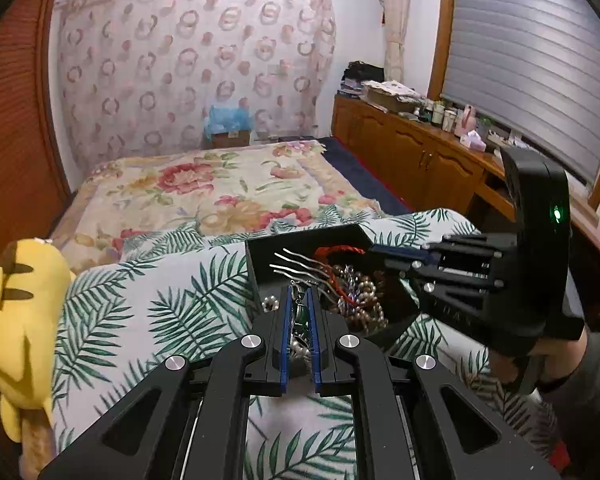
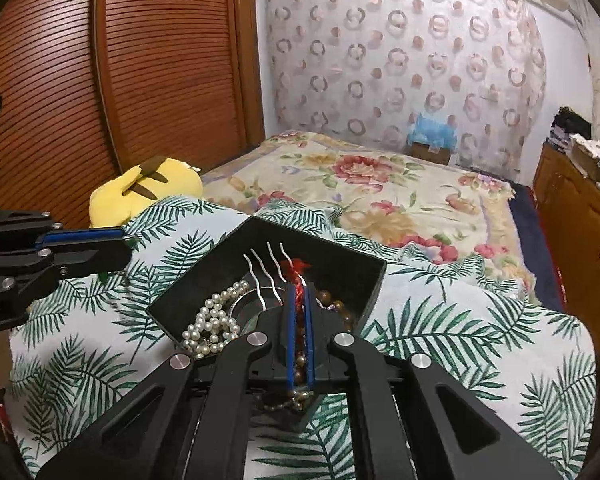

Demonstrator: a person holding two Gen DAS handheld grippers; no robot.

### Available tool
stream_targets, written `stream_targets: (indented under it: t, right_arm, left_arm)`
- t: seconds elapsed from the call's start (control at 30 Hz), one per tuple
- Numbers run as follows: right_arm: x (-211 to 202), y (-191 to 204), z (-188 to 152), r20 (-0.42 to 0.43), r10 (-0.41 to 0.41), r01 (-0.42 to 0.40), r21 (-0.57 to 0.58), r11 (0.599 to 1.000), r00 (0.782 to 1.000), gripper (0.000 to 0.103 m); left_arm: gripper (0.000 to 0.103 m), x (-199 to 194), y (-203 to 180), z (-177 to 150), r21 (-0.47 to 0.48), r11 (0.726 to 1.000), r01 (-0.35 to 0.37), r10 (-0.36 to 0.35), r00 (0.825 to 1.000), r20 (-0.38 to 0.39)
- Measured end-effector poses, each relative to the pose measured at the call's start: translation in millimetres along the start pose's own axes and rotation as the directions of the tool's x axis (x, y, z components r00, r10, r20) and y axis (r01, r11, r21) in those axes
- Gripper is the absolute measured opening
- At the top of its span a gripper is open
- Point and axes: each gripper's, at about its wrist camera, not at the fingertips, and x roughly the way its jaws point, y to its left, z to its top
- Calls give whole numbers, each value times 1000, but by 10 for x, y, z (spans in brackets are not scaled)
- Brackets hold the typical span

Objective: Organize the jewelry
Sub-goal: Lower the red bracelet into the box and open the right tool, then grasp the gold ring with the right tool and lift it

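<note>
Left gripper (image 1: 299, 300) pinches green-beaded chain (image 1: 300, 316); right gripper (image 2: 299, 294) clamps red-tasselled bead strand (image 2: 298, 280) over black box (image 2: 340, 268)

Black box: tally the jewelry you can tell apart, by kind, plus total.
In the black box:
White pearl strand: 1
Silver hair comb: 1
Red cord, pinched in the right tongs: 1
Brown bead strand: 1
Total: 4. The pile is tangled, so more may be hidden.
</note>
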Motion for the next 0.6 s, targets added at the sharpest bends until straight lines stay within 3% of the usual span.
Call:
stream_targets:
  t: [0.1, 0.13, 0.6]
  right_arm:
    - [-29, -61, -9, 3, 0, 0, 12, 1000, 1000, 23]
    - [-56, -85, -18, 8, 1, -1, 18, 1000, 1000, 24]
    - [-411, -352, -377, 10, -11, 10, 79, 997, 1000, 24]
  left_arm:
    - [7, 45, 1, 47, 4, 1000, -9, 9, 1000, 1]
    - [7, 64, 4, 64, 2, 1000, -7, 7, 1000, 1]
    - [7, 302, -112, 210, 14, 1000, -13, 13, 1000, -5]
